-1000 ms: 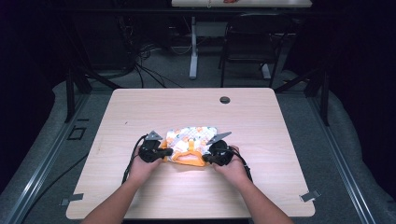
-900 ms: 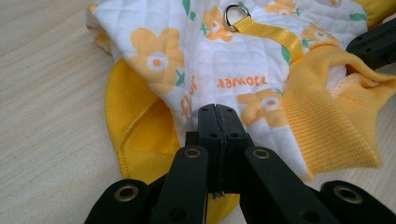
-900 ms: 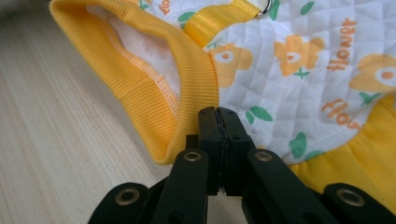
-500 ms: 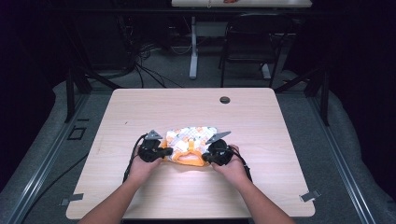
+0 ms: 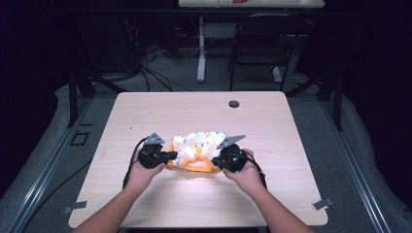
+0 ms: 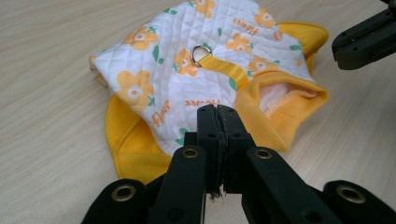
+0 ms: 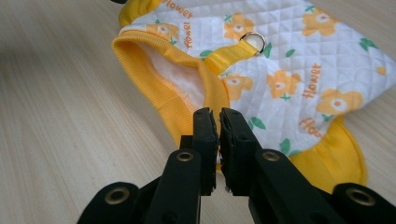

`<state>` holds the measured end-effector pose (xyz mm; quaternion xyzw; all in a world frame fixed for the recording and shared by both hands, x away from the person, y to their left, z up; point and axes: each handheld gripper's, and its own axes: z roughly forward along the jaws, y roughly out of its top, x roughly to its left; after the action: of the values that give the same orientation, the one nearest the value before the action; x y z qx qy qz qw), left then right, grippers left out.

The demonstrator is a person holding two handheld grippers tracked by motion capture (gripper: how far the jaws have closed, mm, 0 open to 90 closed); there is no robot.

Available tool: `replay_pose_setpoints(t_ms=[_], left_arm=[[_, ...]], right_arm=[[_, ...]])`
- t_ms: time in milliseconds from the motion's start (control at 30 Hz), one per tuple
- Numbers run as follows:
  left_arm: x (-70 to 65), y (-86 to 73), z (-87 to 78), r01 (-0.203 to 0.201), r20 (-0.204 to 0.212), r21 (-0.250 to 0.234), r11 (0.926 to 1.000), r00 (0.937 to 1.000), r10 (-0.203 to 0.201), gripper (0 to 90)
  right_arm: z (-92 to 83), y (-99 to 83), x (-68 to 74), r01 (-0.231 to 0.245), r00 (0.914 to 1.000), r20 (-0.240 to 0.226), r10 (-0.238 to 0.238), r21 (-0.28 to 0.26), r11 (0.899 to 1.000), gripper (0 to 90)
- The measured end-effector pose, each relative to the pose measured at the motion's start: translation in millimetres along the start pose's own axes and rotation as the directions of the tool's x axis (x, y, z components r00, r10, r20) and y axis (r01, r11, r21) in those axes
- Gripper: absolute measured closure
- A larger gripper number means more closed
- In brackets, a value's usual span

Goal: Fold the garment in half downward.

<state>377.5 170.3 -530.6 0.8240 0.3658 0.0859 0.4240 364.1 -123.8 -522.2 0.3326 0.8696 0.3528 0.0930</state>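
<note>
Your left claw (image 6: pixel 218 116) is shut, empty, just above the vest (image 6: pixel 205 70). Your right claw (image 7: pixel 219 122) has just been opening to a narrow gap, nothing between. Vest lies flat, table (image 5: pixel 194 107) centre.

The bench (image 5: pixel 160 107) has a pale wood-grain top with rounded corners. A small dark round cap (image 5: pixel 233 103) sits in it near the far edge, at about one o'clock from the bench's middle. Beyond the far edge, at twelve o'clock, a white post (image 5: pixel 200 48) rises from the grey floor (image 5: pixel 374 160), with a dark chair (image 5: pixel 260 46) just to its right and loose cables (image 5: pixel 145 73) at eleven o'clock. Strips of tape (image 5: pixel 322 204) mark the floor at four and eight o'clock.
</note>
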Motion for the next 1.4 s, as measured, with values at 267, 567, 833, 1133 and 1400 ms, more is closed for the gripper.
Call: replay_pose_setpoints(t_ms=[267,567,833,1133,1400], left_arm=[[-4.9,-10.8,-20.3,-0.014,0.012,-0.019,0.9997,0.9998,0.014,80.3],[-4.7,-32.7,-42.0,-0.003,-0.014,-0.032,0.9995,0.9999,0.002,68.7],[-6.5,-54.7,-52.7,0.002,-0.054,-0.027,0.9996,0.9986,-0.004,63.0],[-11.6,-81.0,-51.1,-0.017,-0.073,-0.007,0.9998,0.9972,0.016,60.7],[-6.3,-91.8,-47.6,0.008,-0.090,-0.006,0.9999,0.9959,-0.009,59.8]], right_arm=[[-18.8,-9.0,2.9,0.004,0.9999,0.017,-0.003,-0.026,1.000,81.6],[-42.1,-25.6,11.9,0.013,0.9994,0.034,-0.012,-0.053,0.998,74.2],[-48.4,-48.0,17.0,0.006,0.9983,0.058,-0.003,-0.049,0.999,68.6],[-41.7,-70.8,27.8,-0.012,0.9979,0.062,0.015,-0.047,0.999,62.3],[-33.0,-81.9,29.8,-0.009,0.9962,0.086,0.014,-0.057,0.998,58.8]])
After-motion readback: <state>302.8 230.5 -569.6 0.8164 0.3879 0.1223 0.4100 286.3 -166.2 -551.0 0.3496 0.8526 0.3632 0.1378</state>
